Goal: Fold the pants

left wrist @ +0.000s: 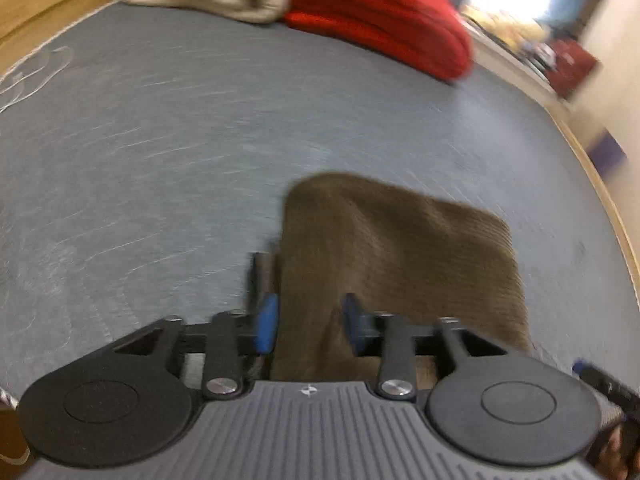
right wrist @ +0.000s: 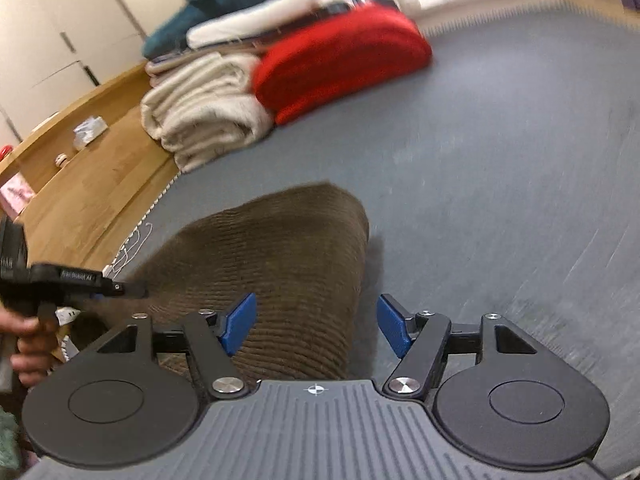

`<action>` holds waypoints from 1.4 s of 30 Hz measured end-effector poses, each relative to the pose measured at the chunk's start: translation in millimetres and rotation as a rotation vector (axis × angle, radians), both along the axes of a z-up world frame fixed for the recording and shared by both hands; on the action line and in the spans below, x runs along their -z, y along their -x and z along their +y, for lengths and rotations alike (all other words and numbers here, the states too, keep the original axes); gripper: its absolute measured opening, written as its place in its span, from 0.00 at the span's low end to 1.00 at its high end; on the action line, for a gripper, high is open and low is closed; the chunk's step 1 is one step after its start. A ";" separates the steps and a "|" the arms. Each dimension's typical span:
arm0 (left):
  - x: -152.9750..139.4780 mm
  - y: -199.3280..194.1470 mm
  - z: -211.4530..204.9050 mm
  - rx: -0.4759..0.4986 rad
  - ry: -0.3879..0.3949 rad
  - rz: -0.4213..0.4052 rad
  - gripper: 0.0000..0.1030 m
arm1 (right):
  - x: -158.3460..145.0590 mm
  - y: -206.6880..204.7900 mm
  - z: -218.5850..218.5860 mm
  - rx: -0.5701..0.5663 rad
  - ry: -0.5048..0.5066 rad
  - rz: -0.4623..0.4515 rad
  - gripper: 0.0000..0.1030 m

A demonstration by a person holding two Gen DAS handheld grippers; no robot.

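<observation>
Brown corduroy pants (left wrist: pixel 396 256) lie folded on the grey-blue mat (left wrist: pixel 200 140). In the left wrist view my left gripper (left wrist: pixel 308 324) stands over the near left edge of the pants, jaws parted with brown cloth between the blue pads (left wrist: pixel 267 322). In the right wrist view the pants (right wrist: pixel 280 264) lie under my right gripper (right wrist: pixel 316 326), which is open, its right pad (right wrist: pixel 394 330) over bare mat (right wrist: pixel 500 200) beside the cloth edge. The left gripper (right wrist: pixel 132 290) also shows at the left of that view, held by a hand.
Folded red (right wrist: pixel 340 60), cream (right wrist: pixel 204 112), white and teal clothes are stacked at the far side of the mat. A wooden floor (right wrist: pixel 92 184) and white cabinets lie to the left. A white cord (right wrist: pixel 132 248) trails at the mat's edge.
</observation>
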State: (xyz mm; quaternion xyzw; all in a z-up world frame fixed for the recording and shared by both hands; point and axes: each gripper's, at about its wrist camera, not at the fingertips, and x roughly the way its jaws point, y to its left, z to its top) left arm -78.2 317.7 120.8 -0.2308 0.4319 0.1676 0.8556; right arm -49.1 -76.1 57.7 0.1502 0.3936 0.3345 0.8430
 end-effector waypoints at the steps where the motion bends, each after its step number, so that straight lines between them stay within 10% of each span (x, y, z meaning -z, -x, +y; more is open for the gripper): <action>1: 3.8 3.2 5.8 -0.021 0.030 -0.014 0.76 | 3.8 -1.4 3.6 0.001 -0.003 0.027 0.71; 2: 8.5 4.4 11.2 -0.034 0.065 -0.029 0.88 | 8.3 -5.9 9.1 0.001 -0.004 0.052 0.72; 10: 74.0 -23.5 12.8 -0.092 0.255 0.047 0.94 | 49.0 -35.5 49.4 -0.036 0.048 0.248 0.74; 18: 98.8 -30.4 7.7 -0.071 0.251 0.049 0.99 | 82.9 -58.4 71.4 -0.084 0.030 0.405 0.78; 24: 96.7 -29.8 -2.9 -0.083 0.216 0.022 0.86 | 74.7 -61.2 87.1 -0.126 0.069 0.318 0.55; 31: 55.8 -15.3 -42.4 -0.028 0.084 -0.099 0.43 | 30.3 -55.6 79.5 -0.161 0.032 0.194 0.37; 42: 4.2 -66.7 -177.3 0.159 0.172 -0.333 0.41 | -58.1 -95.8 -59.3 -0.068 0.037 -0.031 0.37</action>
